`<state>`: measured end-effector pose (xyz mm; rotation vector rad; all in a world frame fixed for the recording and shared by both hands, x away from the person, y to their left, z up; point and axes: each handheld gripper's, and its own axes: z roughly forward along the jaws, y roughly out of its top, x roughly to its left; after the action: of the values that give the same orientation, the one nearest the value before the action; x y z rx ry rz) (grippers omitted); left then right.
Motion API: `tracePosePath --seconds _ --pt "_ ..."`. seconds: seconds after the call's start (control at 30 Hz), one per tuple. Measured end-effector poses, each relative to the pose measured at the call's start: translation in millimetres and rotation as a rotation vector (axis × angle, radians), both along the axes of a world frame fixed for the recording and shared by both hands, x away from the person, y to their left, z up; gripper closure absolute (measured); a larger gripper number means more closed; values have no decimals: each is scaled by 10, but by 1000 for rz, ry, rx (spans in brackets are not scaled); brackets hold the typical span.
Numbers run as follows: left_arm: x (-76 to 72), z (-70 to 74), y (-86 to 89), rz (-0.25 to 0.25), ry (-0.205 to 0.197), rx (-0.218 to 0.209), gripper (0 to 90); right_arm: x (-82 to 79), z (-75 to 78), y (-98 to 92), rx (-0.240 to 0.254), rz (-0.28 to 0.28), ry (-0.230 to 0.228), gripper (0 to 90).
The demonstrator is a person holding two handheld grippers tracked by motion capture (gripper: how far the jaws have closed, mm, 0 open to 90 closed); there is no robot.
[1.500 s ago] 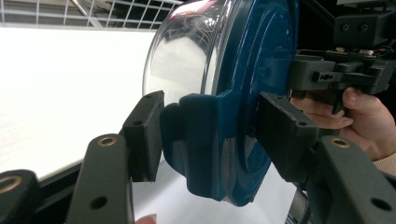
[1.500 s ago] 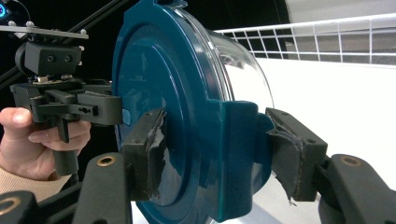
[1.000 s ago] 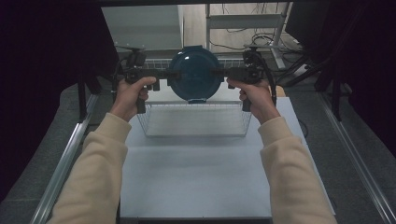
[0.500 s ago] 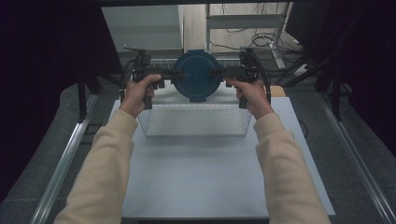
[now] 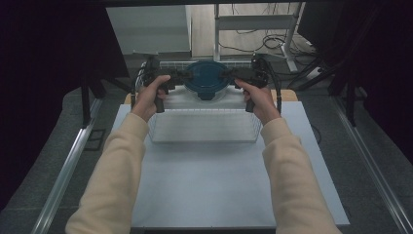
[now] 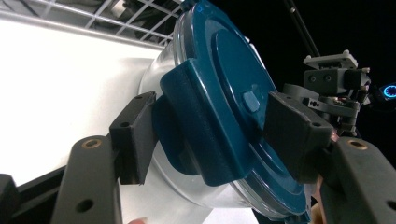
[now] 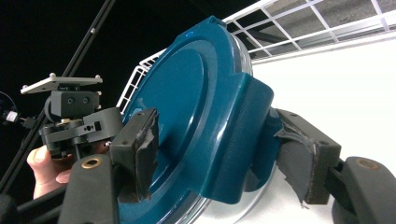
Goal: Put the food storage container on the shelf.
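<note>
A round clear container with a dark teal lid (image 5: 207,79) sits at the far end of the white table (image 5: 219,185), just beyond the far wall of a white wire basket (image 5: 204,127), with a gripper on either side of it. The lid has a snap flap (image 6: 196,126) on each side, and each gripper straddles one.

In the left gripper view, the left gripper (image 6: 210,135) has its two black jaws set around the near flap, one pad under the flap against the clear wall, the other lying over the lid's top. These jaws have just been opening; a sliver of space shows beside the lower pad, and the flap stands between them without being pinched.

In the right gripper view, the right gripper (image 7: 224,149) brackets the opposite flap (image 7: 238,140) the same way. Its jaws have also just been opening and stand wide; the worn pad on the lid's face rests close to it, and whether the other pad touches the flap cannot be told.

From above, the person's hands (image 5: 148,97) hold both tools level, forearms in cream sleeves (image 5: 112,170) reaching across the table.
</note>
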<state>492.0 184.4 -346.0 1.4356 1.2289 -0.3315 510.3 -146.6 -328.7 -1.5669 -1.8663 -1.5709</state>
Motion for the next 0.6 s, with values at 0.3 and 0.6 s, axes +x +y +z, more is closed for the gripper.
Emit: tracePosePath --seconds 0.3,0.6 --pt "-120 70 -54 102 -43 139 158 -153 140 36 -107 -69 -112 158" --pt "-667 319 38 101 -227 345 172 -621 346 -18 -131 -9 -267 134"
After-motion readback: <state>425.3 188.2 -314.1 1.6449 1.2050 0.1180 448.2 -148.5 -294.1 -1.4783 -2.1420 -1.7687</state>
